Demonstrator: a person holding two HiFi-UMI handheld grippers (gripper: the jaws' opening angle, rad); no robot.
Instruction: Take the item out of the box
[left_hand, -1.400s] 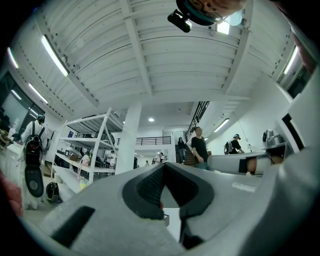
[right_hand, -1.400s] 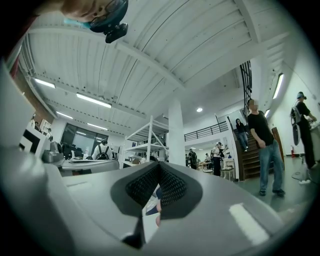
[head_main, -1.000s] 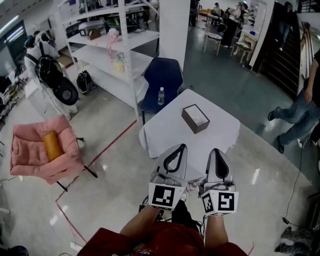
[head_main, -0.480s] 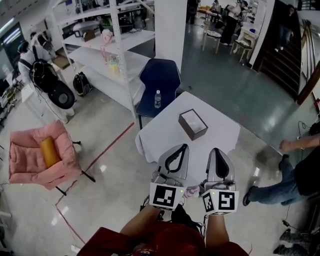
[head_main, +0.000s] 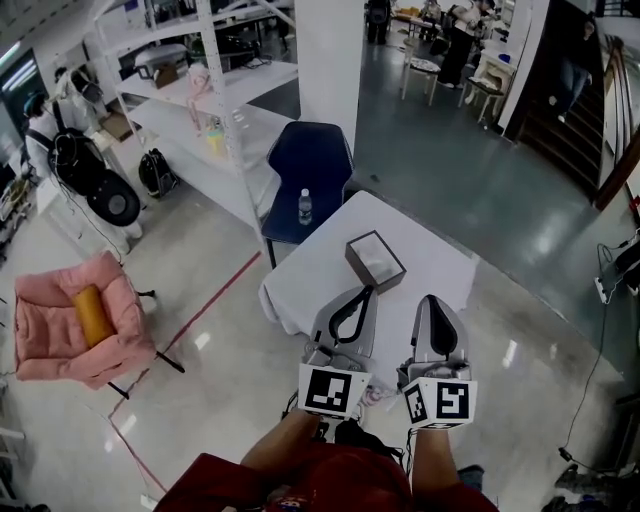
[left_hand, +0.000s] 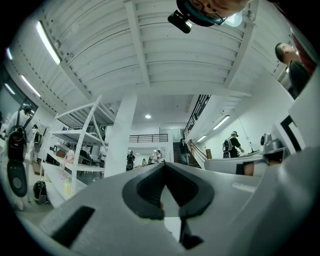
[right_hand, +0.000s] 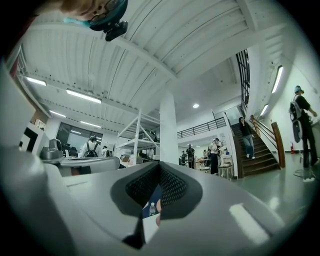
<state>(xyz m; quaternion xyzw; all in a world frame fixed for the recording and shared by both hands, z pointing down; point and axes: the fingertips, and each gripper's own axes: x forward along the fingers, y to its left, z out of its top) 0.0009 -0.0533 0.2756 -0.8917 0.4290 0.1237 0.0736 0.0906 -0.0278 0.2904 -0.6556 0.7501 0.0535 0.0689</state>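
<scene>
Head view: open box (head_main: 375, 260), dark sides, pale inside, on tbl (head_main: 440, 275); left hand-held gripper (head_main: 369, 291), right hand-held gripper (head_main: 432, 299) both closed.

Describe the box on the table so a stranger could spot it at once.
Find the big white pillar; before it stands a white-covered table beside a dark blue chair. The box is the only thing seen on it: open-topped, dark walls, pale inside.

Held side by side over the near edge of the white table (head_main: 440, 262): left gripper (head_main: 360, 298) and right gripper (head_main: 433, 303), tips together, nothing held. Open box (head_main: 375, 260) sat farther on the table. Bottle (head_main: 304, 206) stood on blue chair (head_main: 310, 160) beyond. Pink seat (head_main: 70, 335) was at left.
</scene>
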